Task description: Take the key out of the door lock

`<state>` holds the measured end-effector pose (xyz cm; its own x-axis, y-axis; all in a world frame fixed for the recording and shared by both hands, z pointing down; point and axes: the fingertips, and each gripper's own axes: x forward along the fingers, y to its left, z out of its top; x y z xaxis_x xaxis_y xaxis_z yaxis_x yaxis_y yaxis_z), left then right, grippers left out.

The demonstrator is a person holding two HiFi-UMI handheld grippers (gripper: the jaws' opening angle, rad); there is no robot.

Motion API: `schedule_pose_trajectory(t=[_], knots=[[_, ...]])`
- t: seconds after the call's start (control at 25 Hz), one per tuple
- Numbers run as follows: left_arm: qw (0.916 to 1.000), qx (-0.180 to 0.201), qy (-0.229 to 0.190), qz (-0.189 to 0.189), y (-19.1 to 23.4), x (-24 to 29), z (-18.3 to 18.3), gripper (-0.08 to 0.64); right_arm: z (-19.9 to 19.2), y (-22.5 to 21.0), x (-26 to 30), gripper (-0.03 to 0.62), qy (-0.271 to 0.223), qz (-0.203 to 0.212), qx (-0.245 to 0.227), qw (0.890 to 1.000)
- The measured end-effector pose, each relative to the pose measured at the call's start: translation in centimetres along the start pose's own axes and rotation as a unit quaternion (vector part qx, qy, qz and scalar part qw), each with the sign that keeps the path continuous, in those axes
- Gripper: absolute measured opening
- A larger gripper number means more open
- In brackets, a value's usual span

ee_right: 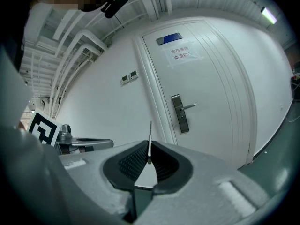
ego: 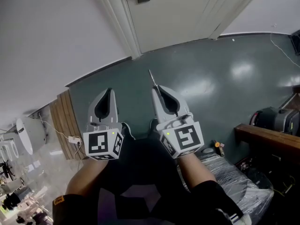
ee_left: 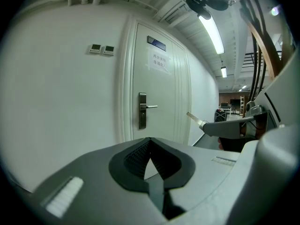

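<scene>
A thin metal key (ee_right: 149, 142) stands edge-on between the pads of my right gripper (ee_right: 148, 150), which is shut on it. In the head view the key's blade (ego: 152, 77) sticks out past the right gripper (ego: 157, 88), well back from the white door (ego: 178, 13). The steel lock plate (ee_right: 180, 114) with its lever handle shows no key in it; the same lock plate (ee_left: 142, 110) appears in the left gripper view. My left gripper (ee_left: 150, 142) is shut with nothing in it and hangs beside the right gripper (ee_left: 229, 126).
A wooden panel (ego: 63, 125) with a white cable and plug stands at the left on the grey-green floor (ego: 211, 83). A plastic-wrapped bundle (ego: 239, 182) and a dark wooden bench (ego: 267, 142) lie at the right. Two wall controls (ee_left: 102, 49) sit left of the door frame.
</scene>
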<state>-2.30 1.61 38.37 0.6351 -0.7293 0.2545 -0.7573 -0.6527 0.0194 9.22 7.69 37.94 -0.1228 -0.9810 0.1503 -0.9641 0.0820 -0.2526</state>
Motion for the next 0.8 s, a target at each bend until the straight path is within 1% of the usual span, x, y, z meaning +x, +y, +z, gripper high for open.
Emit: schedule_pose_trajectory(t=[0.2, 0.4, 0.6, 0.8], knots=[[1.0000, 0.000, -0.006, -0.002, 1.7, -2.7, -0.5, 0.018, -0.6, 1.9, -0.5, 0.017, -0.002, -0.012, -0.009, 1.000], [0.9999, -0.008, -0.012, -0.005, 5.2, -6.9, -2.2, 0.018, -2.3, 7.4, -1.2, 0.017, 0.010, -0.022, -0.024, 0.999], [0.9992, -0.017, -0.021, -0.030, 8.1, -11.2, -3.6, 0.018, -4.3, 13.6, -2.8, 0.017, 0.024, -0.049, -0.029, 0.998], [0.9974, -0.022, -0.033, -0.061, 10.8, -14.5, -4.5, 0.018, -5.8, 18.5, -3.9, 0.017, 0.023, -0.091, -0.036, 0.995]])
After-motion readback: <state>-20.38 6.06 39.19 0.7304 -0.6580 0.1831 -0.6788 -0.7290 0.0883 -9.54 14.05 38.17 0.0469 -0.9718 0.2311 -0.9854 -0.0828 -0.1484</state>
